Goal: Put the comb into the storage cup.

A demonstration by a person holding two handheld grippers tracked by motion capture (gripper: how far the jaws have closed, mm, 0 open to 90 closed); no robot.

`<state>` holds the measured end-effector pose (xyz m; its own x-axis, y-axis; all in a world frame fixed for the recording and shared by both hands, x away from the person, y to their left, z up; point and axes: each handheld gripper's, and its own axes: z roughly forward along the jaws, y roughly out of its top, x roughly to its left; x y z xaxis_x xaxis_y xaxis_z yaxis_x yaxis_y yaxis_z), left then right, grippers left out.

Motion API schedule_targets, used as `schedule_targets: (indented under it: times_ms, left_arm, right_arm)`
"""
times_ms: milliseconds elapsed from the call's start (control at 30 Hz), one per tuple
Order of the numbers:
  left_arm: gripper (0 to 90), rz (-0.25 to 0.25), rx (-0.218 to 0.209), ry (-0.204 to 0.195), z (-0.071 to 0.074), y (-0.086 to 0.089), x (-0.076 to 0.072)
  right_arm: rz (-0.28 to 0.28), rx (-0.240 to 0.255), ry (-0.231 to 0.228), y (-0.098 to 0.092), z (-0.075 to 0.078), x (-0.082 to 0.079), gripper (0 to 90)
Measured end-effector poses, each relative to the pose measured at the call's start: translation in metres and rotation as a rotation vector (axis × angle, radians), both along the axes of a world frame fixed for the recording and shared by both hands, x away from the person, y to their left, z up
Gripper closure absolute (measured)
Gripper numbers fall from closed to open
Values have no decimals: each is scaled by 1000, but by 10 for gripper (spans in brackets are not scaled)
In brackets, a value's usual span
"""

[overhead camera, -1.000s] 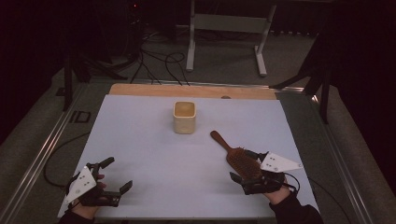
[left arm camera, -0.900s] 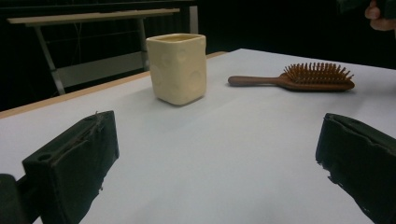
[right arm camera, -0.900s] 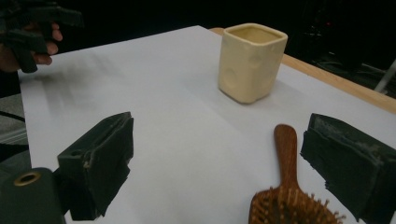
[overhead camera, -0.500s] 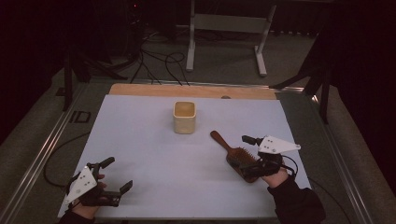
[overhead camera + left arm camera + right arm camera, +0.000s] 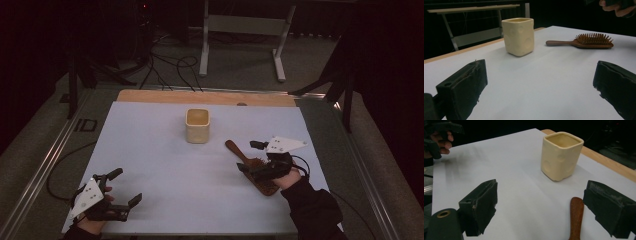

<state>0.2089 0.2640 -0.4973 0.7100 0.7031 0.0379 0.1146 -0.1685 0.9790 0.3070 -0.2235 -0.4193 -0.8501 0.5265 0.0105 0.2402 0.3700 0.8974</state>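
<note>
Both my grippers gape wide and hold nothing: the right gripper hangs over the wooden hairbrush (bristles up) lying near the cream cup; the left gripper rests well apart.

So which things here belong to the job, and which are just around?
In the job:
- wooden hairbrush, under the open right claw
- cream square cup, possibly its destination

Just around:
- left claw, open, idle
- metal stand
- floor cables

A wooden hairbrush lies flat, bristles up, near a cream cup.
</note>
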Motion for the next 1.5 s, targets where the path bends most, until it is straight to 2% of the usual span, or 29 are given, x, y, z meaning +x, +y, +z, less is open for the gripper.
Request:
schedule_targets:
  times_ms: [267,367,400,600,633,867,900,933,967,1067,1100,1400,1433,1467,1500]
  left_arm:
    - [0,-2,-1,-1,0,0,0]
    - [1,-3,-2,-1,0,0,0]
    - [1,-3,-3,-1,0,0,0]
    - [1,-6,-2,-2,0,0,0]
    - [1,-7,-2,-2,0,0,0]
    - [1,-8,-4,0,0,0,0]
    - [1,-8,-3,0,0,0,0]
    - [1,-8,-3,0,0,0,0]
    - [1,-8,-4,0,0,0,0]
    - [1,-9,-2,0,0,0,0]
    - [1,-9,-3,0,0,0,0]
    - [1,-11,1,1,-1,0,0]
    - [1,-12,1,0,-1,0,0]
    - [1,-12,1,0,-1,0,0]
    - [1,-12,2,0,-1,0,0]
  right_arm:
    - [28,-18,36,10,-6,15,179]
    - [39,-26,50,16,-10,21,267]
    - [48,-42,48,19,-13,24,309]
    - [54,-81,63,26,-19,30,397]
    - [49,-99,70,28,-21,34,458]
    - [44,-184,104,33,-32,46,668]
    - [43,-210,106,35,-34,48,707]
    - [43,-210,106,35,-34,48,707]
    - [50,-239,101,36,-36,51,778]
    - [74,-280,86,38,-39,54,883]
    - [78,-303,84,39,-41,56,895]
    - [77,-384,116,45,-50,72,900]
    - [81,-420,114,47,-53,77,900]
    - [81,-420,114,47,-53,77,900]
    - [84,-454,123,49,-55,80,900]
